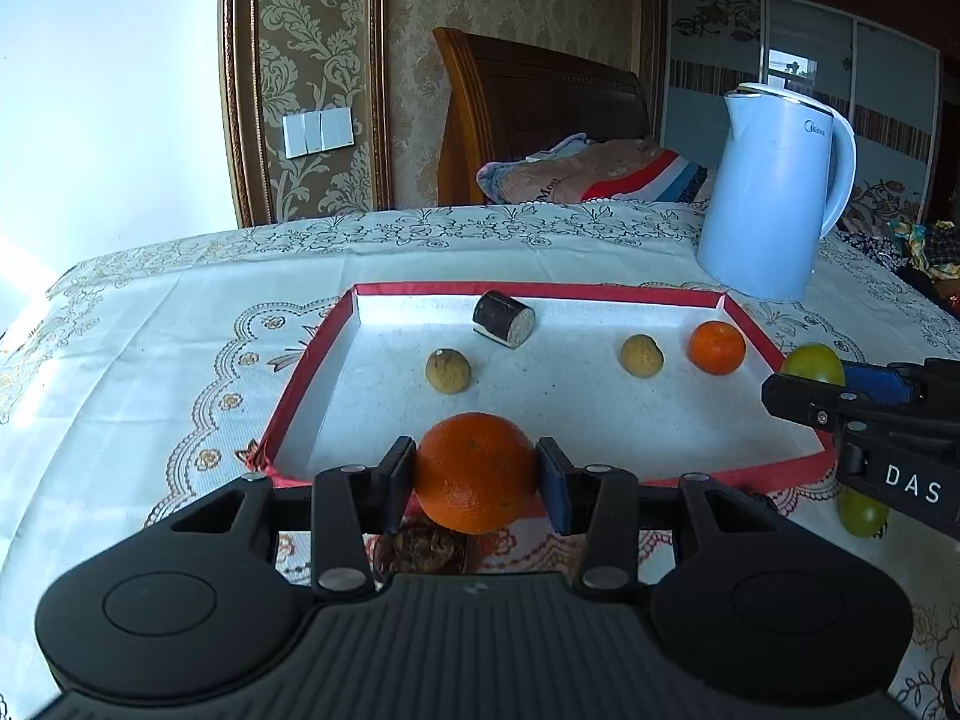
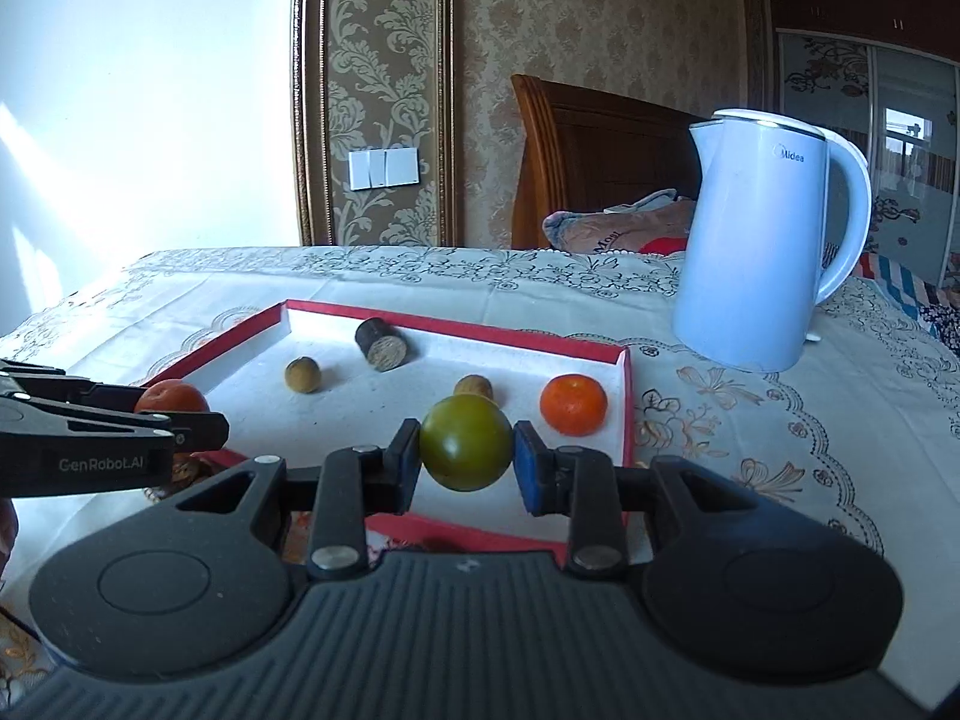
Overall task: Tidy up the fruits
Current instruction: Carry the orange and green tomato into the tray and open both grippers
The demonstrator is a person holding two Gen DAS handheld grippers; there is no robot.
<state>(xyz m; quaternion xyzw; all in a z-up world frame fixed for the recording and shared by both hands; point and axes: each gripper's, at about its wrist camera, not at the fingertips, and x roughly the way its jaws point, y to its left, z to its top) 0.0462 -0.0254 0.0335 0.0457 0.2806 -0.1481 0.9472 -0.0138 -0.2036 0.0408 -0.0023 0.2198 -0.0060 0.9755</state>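
Left wrist view: looks forward and downward along the left gripper [image 1: 477, 483], close above the tray's [image 1: 312, 360] near edge.
Right wrist view: same heading, set further right.
Shared: tray, kettle [image 2: 762, 240], table [image 2: 180, 300], headboard.

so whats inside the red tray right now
The red tray holds a small orange, two tan round fruits and a dark cut cylinder. The left gripper and its held orange cover part of the near floor.
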